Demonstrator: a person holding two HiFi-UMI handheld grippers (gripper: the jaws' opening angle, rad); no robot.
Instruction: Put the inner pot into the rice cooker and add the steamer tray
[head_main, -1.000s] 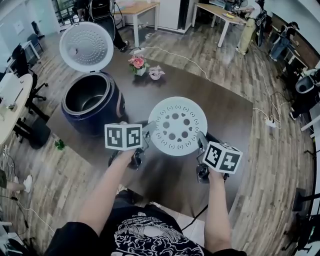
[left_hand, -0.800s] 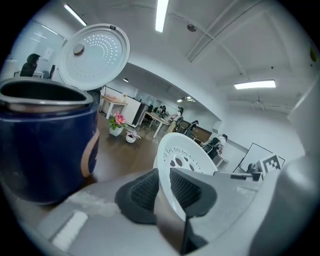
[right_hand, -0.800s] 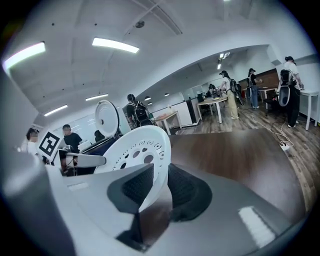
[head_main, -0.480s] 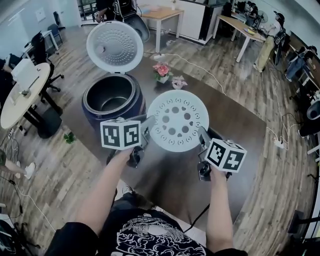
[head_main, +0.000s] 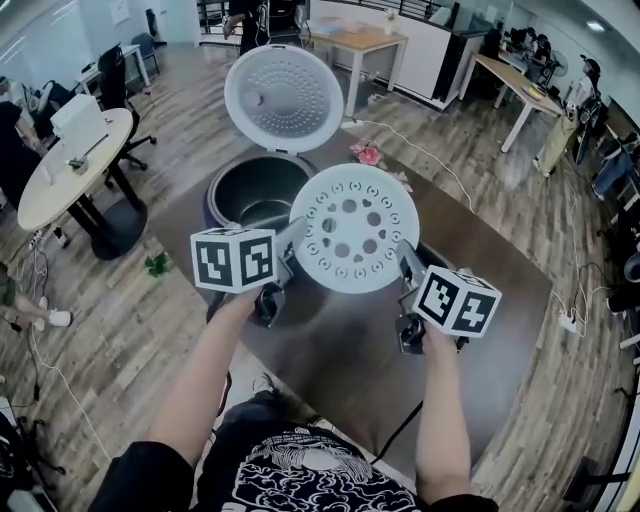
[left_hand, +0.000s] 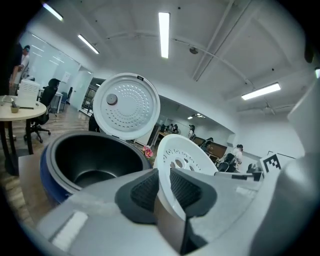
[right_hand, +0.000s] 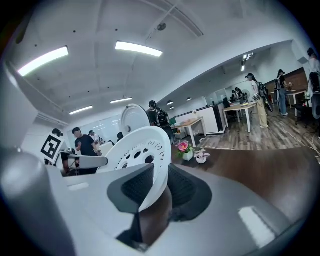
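The dark table carries the blue rice cooker at its far left, lid thrown back upright, and the dark inner pot appears already seated in the body. Over the last second the white perforated steamer tray has come up off the middle of the table and travelled toward the cooker, so that in the head view its far left edge now overlaps the cooker's open mouth instead of lying well to its right. I judge the carry nearly done, with centring over the pot and lowering left. The left gripper and right gripper sit on opposite sides of the tray, each with its jaws drawn narrow and its pads pinching the thin rim. The head view alone shows both grips at once and the tray's full disc of holes. The left gripper view alone looks down into the pot, which is bare inside. The right gripper view hides the cooker body behind the tray, leaving only the lid's top, but shows the 2 small flower pots beyond.
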